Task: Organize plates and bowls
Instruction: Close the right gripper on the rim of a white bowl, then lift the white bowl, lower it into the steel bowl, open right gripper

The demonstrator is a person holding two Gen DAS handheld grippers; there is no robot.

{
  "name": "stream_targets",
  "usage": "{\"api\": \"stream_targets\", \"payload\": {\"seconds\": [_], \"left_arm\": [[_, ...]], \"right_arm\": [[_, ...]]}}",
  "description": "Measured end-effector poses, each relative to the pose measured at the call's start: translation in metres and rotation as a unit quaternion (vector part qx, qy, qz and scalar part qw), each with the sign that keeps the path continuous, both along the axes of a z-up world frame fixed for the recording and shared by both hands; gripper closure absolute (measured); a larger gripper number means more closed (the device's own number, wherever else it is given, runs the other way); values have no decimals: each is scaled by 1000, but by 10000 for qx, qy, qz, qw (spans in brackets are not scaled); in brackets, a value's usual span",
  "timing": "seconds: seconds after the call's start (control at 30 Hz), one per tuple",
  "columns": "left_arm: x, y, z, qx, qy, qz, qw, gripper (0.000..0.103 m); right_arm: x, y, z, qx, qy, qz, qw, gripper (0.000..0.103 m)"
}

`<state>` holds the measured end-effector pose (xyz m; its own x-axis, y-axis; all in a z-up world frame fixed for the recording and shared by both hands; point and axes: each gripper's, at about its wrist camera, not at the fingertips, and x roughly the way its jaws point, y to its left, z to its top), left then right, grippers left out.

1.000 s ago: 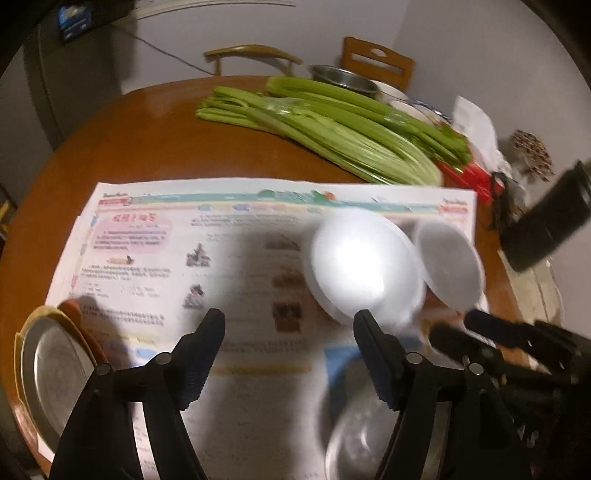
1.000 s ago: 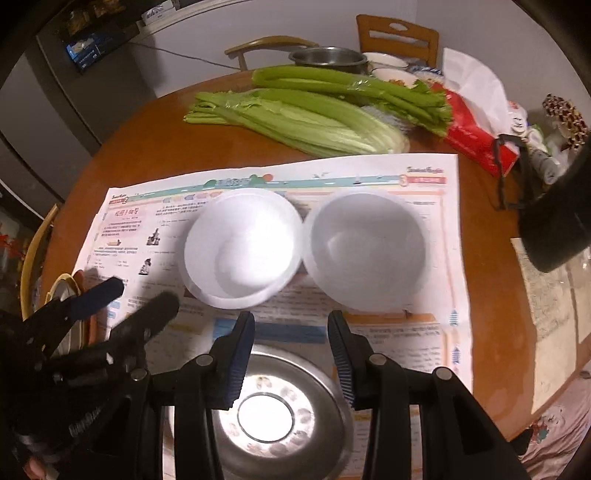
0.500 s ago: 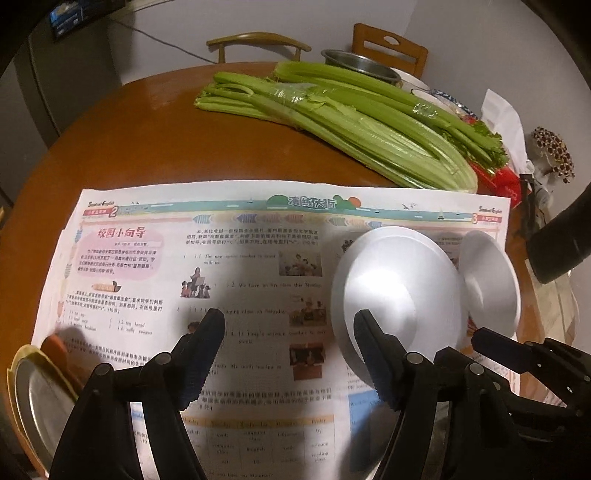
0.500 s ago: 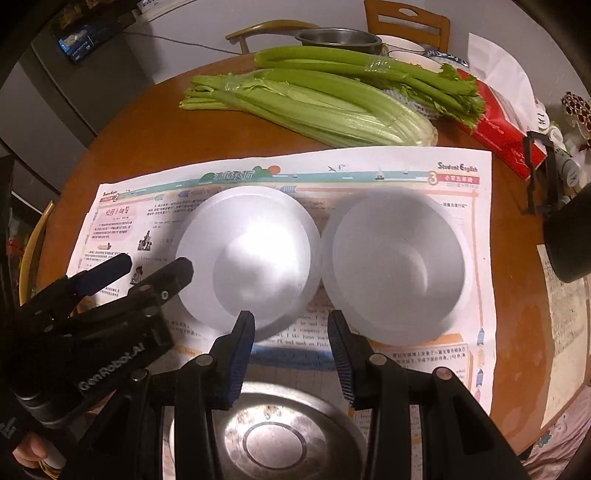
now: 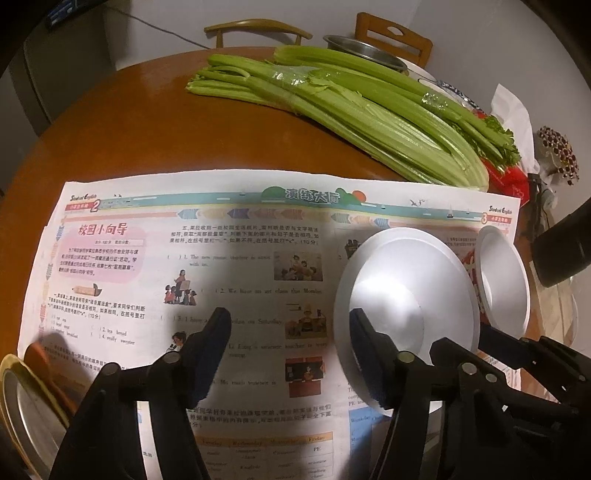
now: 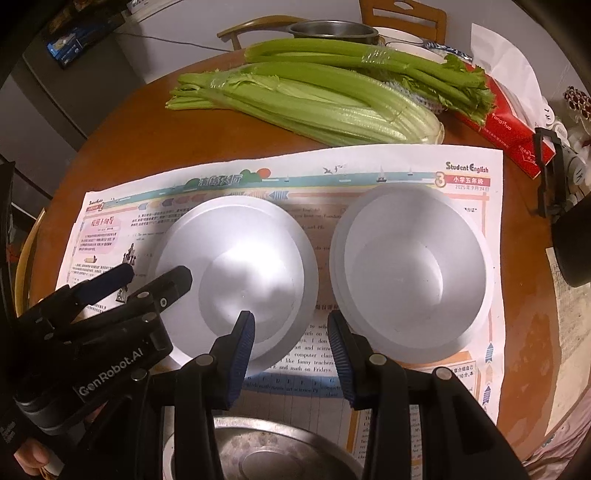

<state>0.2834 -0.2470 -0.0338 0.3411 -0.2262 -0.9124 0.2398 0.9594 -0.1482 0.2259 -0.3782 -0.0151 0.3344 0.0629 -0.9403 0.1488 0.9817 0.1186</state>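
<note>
White left bowl (image 6: 236, 273) — overlapped by both spread, empty grippers' fingers (image 6: 240, 354), right bowl (image 6: 410, 269) beyond right gripper (image 6: 291, 354)

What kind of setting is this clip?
Likely a home dining room: a round wooden table with chairs behind it, celery and a metal pot on it, and two white bowls on newspaper.

I bring both grippers forward over the newspaper (image 6: 424, 173), closer to the two white bowls. The left bowl (image 6: 236, 273) and right bowl (image 6: 412, 269) fill more of my right view now, and the steel plate (image 6: 258, 450) drops to the bottom edge. My left gripper (image 5: 288, 350) sits beside the left bowl's rim.
</note>
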Motion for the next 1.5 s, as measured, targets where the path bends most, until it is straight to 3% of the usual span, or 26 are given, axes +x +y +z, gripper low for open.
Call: {"api": "stream_targets", "payload": {"seconds": [0.07, 0.13, 0.2, 0.43, 0.53, 1.07, 1.5], "left_arm": [[-1, -1, -1, -8, -5, -32, 10000, 42], [-1, -4, -1, -16, 6, -56, 10000, 57], [-2, -5, -2, -76, 39, -78, 9999, 64], [-7, -16, 2, -111, 10, -290, 9995, 90], [-7, -17, 3, -139, 7, -289, 9995, 92], [-22, -11, 16, -252, 33, -390, 9989, 92], [-66, -18, 55, -340, -232, -709, 9966, 93]], "right_arm": [[0, 0, 0, -8, -37, 4, 10000, 62], [0, -1, 0, 1, -58, 6, 10000, 63], [0, -1, 0, -7, -58, 16, 10000, 65], [4, 0, -4, 170, 2, 35, 9999, 81], [5, 2, -3, 135, -8, 39, 9999, 85], [-5, 7, 11, 74, -92, 41, 9999, 86], [-43, -1, 30, -34, -159, -140, 9998, 87]]}}
